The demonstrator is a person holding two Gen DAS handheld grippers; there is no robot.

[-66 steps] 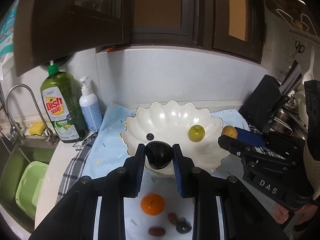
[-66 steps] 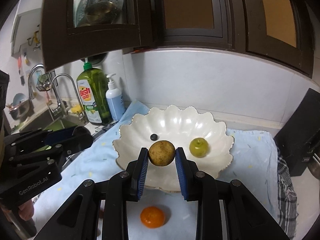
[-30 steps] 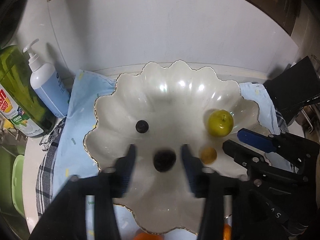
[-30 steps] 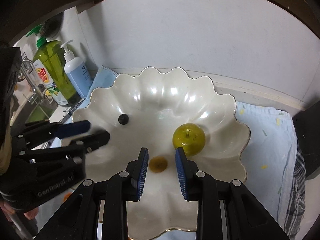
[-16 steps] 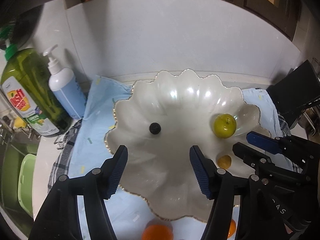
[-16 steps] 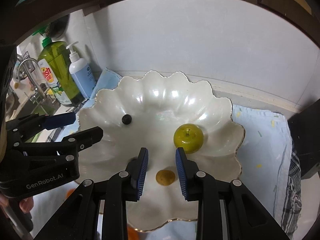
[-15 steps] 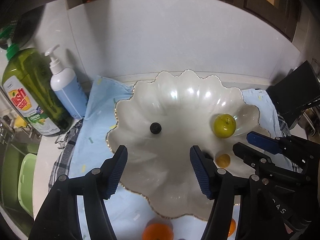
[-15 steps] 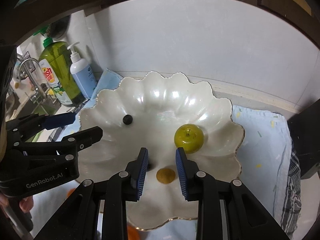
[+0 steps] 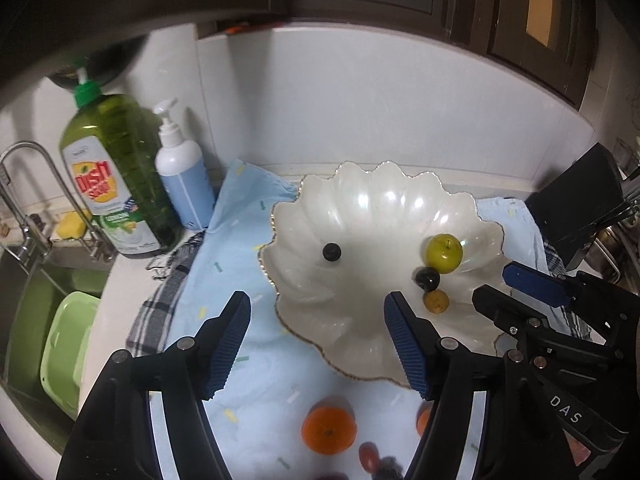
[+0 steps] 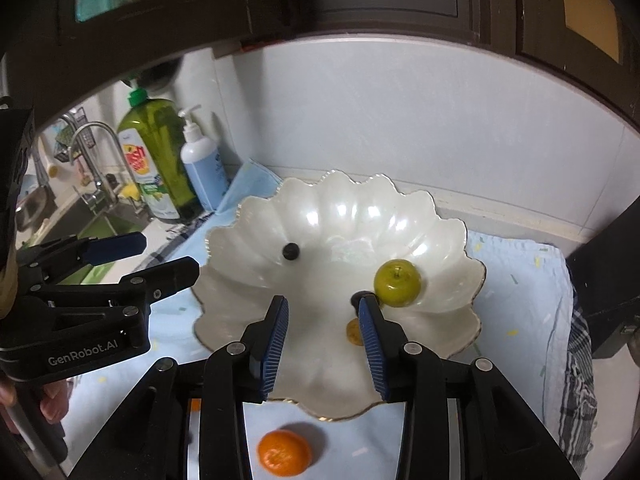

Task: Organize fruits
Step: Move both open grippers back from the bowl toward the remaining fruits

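Observation:
A white scalloped bowl stands on a light blue cloth. In it lie a green apple, a dark plum, a small brown fruit and a small dark berry. An orange and small dark red fruits lie on the cloth in front of the bowl. My left gripper is open and empty above the bowl's near rim. My right gripper is open and empty over the bowl.
A green dish soap bottle and a blue pump bottle stand at the left, next to a faucet and a sink with a green tub. A black knife block stands at the right. A checked towel lies under the cloth.
Both grippers let go of their fruits into the bowl and pulled back toward me. The dark plum rolled right, next to the apple. Both sets of jaws stand wider.

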